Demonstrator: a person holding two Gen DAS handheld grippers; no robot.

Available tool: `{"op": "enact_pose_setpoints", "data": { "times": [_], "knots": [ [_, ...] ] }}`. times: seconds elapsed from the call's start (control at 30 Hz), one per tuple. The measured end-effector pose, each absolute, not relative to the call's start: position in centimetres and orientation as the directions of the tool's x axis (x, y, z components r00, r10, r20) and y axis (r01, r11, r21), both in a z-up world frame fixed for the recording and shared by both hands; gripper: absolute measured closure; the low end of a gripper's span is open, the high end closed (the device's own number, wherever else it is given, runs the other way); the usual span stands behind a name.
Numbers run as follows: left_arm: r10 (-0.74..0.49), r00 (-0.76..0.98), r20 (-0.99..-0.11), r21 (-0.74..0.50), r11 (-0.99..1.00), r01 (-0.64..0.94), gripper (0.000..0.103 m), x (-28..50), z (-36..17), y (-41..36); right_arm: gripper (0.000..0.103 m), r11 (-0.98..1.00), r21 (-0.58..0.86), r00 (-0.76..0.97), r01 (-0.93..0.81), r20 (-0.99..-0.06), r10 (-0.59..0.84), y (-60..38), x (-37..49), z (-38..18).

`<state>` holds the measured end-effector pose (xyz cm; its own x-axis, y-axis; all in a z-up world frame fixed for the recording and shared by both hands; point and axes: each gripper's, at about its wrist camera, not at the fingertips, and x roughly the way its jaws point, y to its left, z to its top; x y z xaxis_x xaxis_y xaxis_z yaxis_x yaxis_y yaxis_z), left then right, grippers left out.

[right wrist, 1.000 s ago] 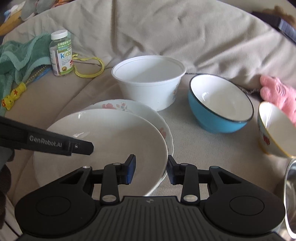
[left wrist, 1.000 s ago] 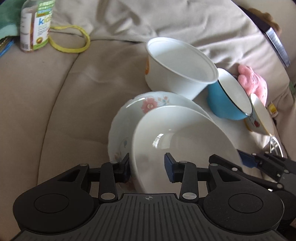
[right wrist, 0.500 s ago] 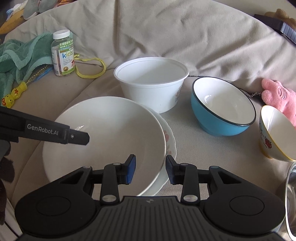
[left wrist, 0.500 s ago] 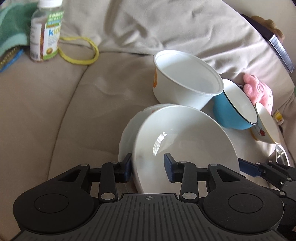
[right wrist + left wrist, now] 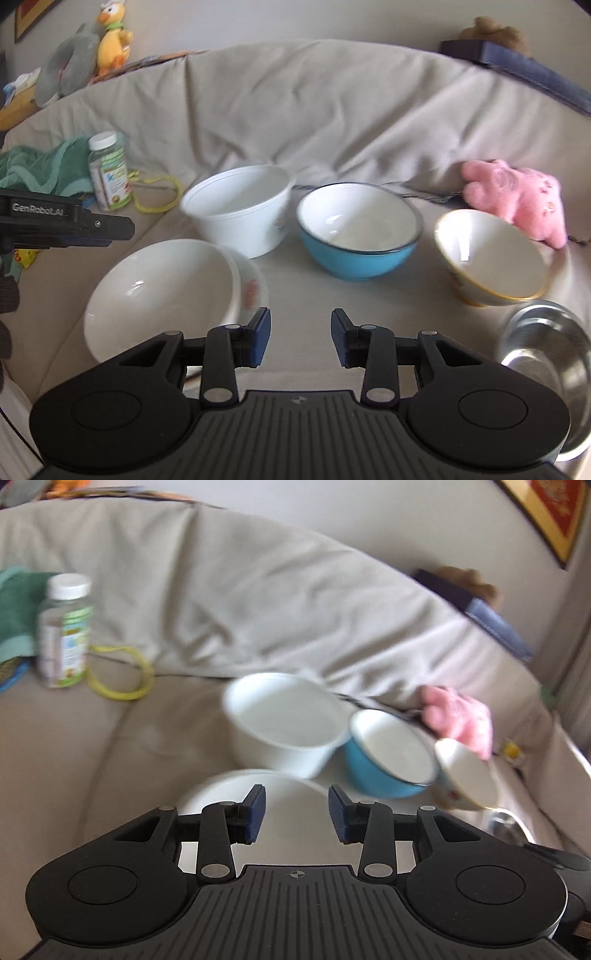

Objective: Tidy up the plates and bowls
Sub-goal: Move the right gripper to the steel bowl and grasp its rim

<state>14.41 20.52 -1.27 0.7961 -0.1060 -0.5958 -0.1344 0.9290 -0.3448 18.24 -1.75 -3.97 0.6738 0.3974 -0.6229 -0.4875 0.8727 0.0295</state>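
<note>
So the plates look sorted: the plain white shallow plate [image 5: 159, 284] sits nested on the flower-printed white plate [image 5: 253, 284], only a crescent of the printed rim poking out at about 3 o'clock of the stack. That pile sits on the beige couch cushion [image 5: 295, 295] at roughly 9 o'clock from the right gripper [image 5: 300, 338].

The bowls are the part left to do, as far as I can judge. They're all separate in a loose row: the tall white plastic bowl [image 5: 240, 218] at about 11 o'clock, the blue enamel bowl with white inside [image 5: 358, 236] around 12 to 1, the cream bowl with a gold rim [image 5: 491, 258] at 2, and a shiny steel bowl [image 5: 543, 350] at 3, just beside the gripper body. None is inside another.

Right gripper's fingers are apart with nothing but bare cushion between them. The left gripper [image 5: 296, 814] is also spread and empty; the white plate shows behind its fingers, but the pads aren't on it. That view is pretty smeared, so I wouldn't swear how close it hangs over the plate.

Clutter to the far left at 10 o'clock: a vitamin bottle with a white cap [image 5: 109, 171], a yellow loop [image 5: 159, 195], a green towel [image 5: 44, 170]. A pink plush toy [image 5: 517, 195] sits behind the cream bowl.
</note>
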Motion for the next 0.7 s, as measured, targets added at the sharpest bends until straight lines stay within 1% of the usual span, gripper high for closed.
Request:
{"op": "enact_pose_setpoints", "data": {
  "times": [0.13, 0.23, 0.33, 0.4, 0.47, 0.6, 0.7],
  "knots": [
    [-0.268, 0.774, -0.574, -0.384, 0.923, 0.035, 0.062, 17.3, -2.0, 13.9, 0.063, 0.916, 0.016, 0.739, -0.4, -0.586, 0.333, -7.2, 18.4, -3.9],
    [-0.379, 0.705, -0.599, -0.43, 0.895, 0.115, 0.062, 20.0, -3.7, 8.7, 0.058, 0.945, 0.013, 0.786, -0.327, -0.551, 0.28, -11.9, 18.6, -3.7],
    [-0.456, 0.637, -0.621, -0.477, 0.865, 0.154, 0.062, 22.5, -5.2, 3.8, 0.055, 0.972, -0.032, 0.834, -0.233, -0.521, 0.183, -16.3, 19.1, -4.0],
    [-0.47, 0.608, -0.64, -0.478, 0.863, 0.164, 0.062, 23.9, -6.0, 1.3, 0.055, 0.986, -0.051, 0.847, -0.16, -0.519, 0.111, -19.4, 19.8, -4.5],
    [-0.444, 0.583, -0.681, -0.447, 0.882, 0.149, 0.062, 25.3, -6.9, -1.1, 0.055, 0.994, -0.043, 0.846, -0.103, -0.529, 0.064, -22.6, 20.6, -5.2],
    [-0.336, 0.561, -0.757, -0.342, 0.935, 0.098, 0.062, 27.0, -8.7, -4.7, 0.054, 1.0, -0.009, 0.826, -0.03, -0.564, 0.02, -26.8, 22.3, -7.4],
    [-0.332, 0.526, -0.783, -0.33, 0.939, 0.102, 0.062, 27.8, -10.1, -6.1, 0.054, 0.999, 0.044, 0.799, 0.004, -0.601, 0.023, -28.5, 23.9, -9.3]
  ]
}}
